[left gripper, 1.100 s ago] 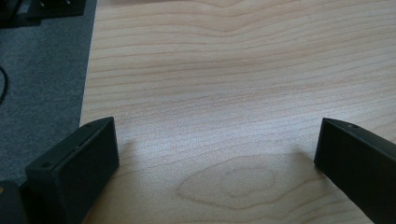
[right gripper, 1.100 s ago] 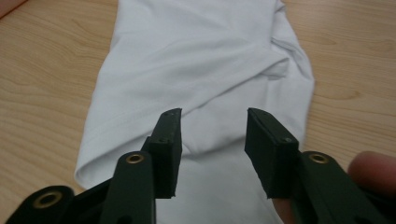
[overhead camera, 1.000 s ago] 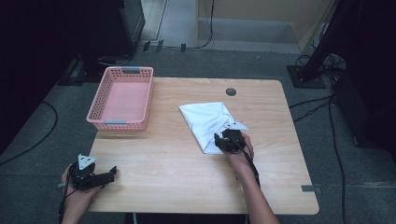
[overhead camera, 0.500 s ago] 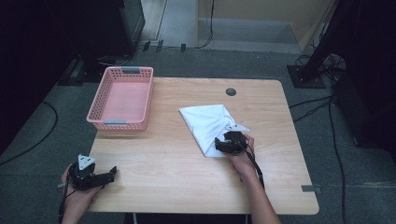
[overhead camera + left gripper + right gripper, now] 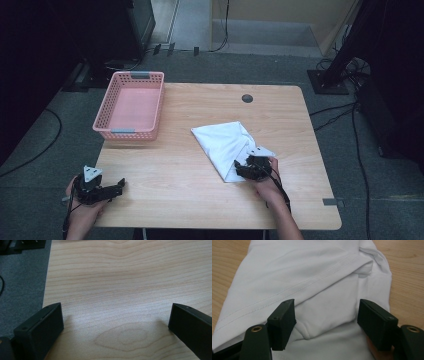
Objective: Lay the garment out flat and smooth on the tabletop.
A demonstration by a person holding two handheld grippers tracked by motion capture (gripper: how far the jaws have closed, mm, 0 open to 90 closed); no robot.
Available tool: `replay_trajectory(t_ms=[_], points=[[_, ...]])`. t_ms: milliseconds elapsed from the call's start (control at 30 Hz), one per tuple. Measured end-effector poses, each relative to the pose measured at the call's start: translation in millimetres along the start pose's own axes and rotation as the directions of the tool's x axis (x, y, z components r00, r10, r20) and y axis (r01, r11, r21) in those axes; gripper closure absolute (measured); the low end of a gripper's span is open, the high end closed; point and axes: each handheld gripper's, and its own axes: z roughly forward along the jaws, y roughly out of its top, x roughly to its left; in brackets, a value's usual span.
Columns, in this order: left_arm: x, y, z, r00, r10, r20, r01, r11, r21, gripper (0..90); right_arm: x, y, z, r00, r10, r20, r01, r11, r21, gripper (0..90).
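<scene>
Wooden table (image 5: 200,165) under folded white cloth (image 5: 225,145), long axis diagonal, right tool (image 5: 245,167) apart over its near corner.

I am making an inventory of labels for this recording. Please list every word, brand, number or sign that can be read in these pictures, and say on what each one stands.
There are none to read.
White cloth: plain fabric with a stitched hem, no print or tag showing.
Pink basket: no label visible.
Wooden table: bare wood grain, no marking.
Left tongs and right tongs: plain black, no lettering.
</scene>
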Motion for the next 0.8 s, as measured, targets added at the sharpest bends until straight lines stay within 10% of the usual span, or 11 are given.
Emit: replay_trajectory(t_ms=[400, 600, 800], points=[[-0.1, 0.2, -0.1, 1.0, -0.003, -0.003, 0.003, 1.0, 0.001, 0.0, 22.7, -13.0, -11.6, 0.9987, -0.049, 0.012, 0.049, 0.999, 0.024, 19.9], [0.1, 0.2, 0.0, 1.0, -0.003, -0.002, 0.003, 1.0, 0.001, 0.0, 18.1, -5.3, -20.2, 0.9986, 0.012, -0.052, -0.011, 1.0, 0.021, 17.0], [0.1, 0.1, 0.0, 1.0, -0.003, -0.003, 0.003, 1.0, 0.001, 0.0, -5.1, 5.8, -22.3, 0.9967, 0.046, 0.066, -0.043, 0.997, -0.057, 11.6]])
